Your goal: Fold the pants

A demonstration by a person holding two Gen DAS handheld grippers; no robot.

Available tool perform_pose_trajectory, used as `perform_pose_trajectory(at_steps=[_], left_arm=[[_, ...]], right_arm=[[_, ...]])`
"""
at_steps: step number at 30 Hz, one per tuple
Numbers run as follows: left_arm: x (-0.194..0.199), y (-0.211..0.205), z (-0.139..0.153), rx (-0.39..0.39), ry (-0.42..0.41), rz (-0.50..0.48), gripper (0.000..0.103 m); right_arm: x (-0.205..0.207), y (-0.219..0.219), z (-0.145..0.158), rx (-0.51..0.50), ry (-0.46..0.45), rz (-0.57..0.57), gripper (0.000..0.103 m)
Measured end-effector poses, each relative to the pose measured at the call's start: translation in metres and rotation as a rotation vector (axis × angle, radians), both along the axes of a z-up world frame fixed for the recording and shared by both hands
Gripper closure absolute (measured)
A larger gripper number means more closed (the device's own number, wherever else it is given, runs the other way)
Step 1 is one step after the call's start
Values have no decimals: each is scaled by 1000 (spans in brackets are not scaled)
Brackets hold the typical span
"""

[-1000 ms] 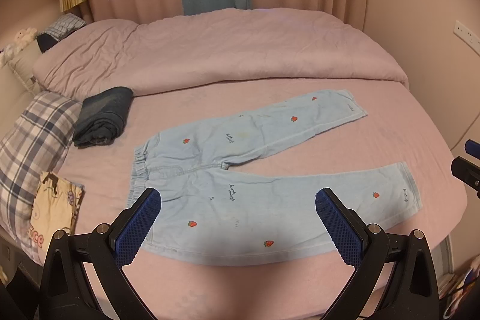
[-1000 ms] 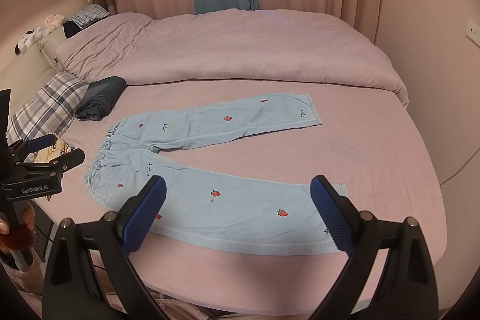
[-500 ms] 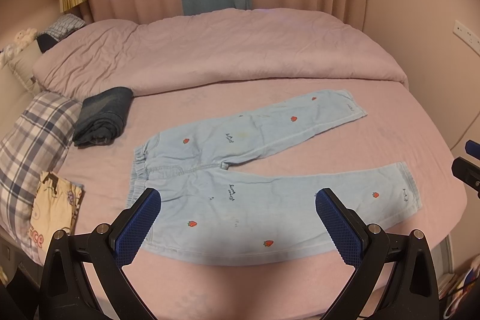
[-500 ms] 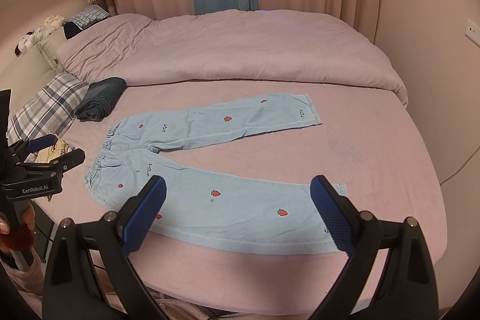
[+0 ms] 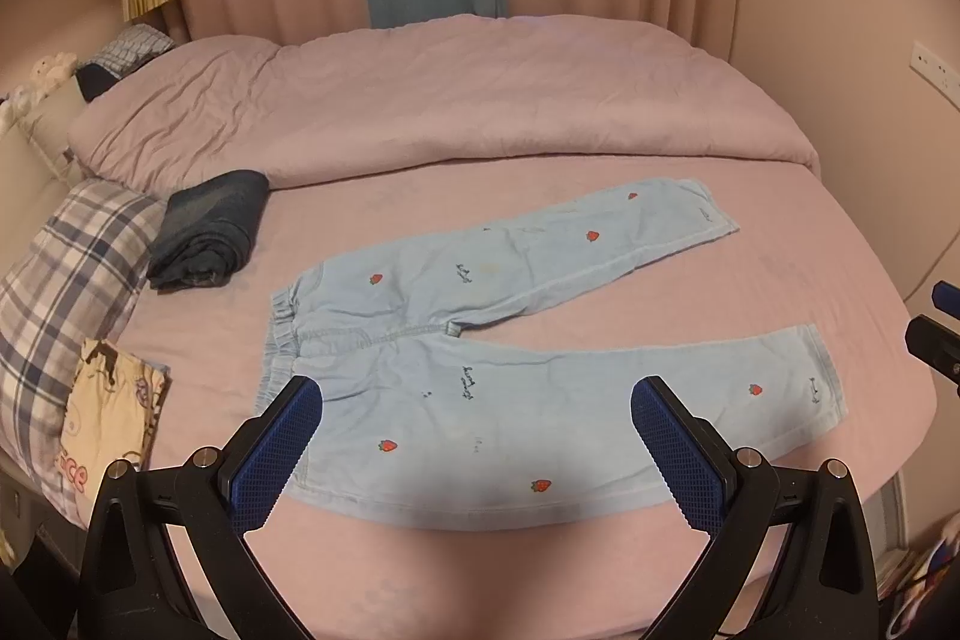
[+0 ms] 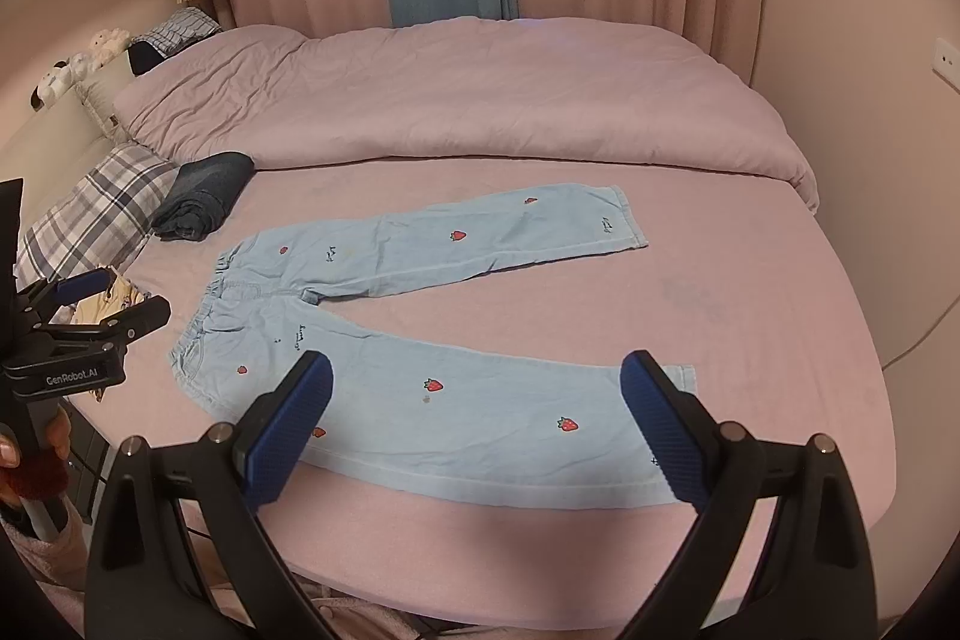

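Both grippers hover spread wide and empty: the left gripper (image 5: pixel 477 451) and right gripper (image 6: pixel 474 427) hang above the near edge of a wide pink-sheeted bed (image 5: pixel 780 232). Just beyond their blue fingertips (image 5: pixel 282 451) lie pale blue strawberry-print denim pants (image 5: pixel 480 340), flat, legs splayed apart, waistband to the left. A sound first fold likely means pinching the nearer leg's hem and waist corner together, then laying it squarely over the farther leg.
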State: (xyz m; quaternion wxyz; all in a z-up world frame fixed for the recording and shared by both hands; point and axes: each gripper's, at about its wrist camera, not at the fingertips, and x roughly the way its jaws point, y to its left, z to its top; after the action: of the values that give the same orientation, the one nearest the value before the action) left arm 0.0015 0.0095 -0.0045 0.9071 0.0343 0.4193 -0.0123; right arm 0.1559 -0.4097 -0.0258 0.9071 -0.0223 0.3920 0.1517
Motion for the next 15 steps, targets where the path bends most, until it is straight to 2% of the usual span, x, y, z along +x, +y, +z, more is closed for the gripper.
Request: perform_pose_trajectory(at_steps=[15], left_arm=[[2,5,-3,-9,6,-3,0]], right_arm=[[3,4,-1,-3,7,4,6]])
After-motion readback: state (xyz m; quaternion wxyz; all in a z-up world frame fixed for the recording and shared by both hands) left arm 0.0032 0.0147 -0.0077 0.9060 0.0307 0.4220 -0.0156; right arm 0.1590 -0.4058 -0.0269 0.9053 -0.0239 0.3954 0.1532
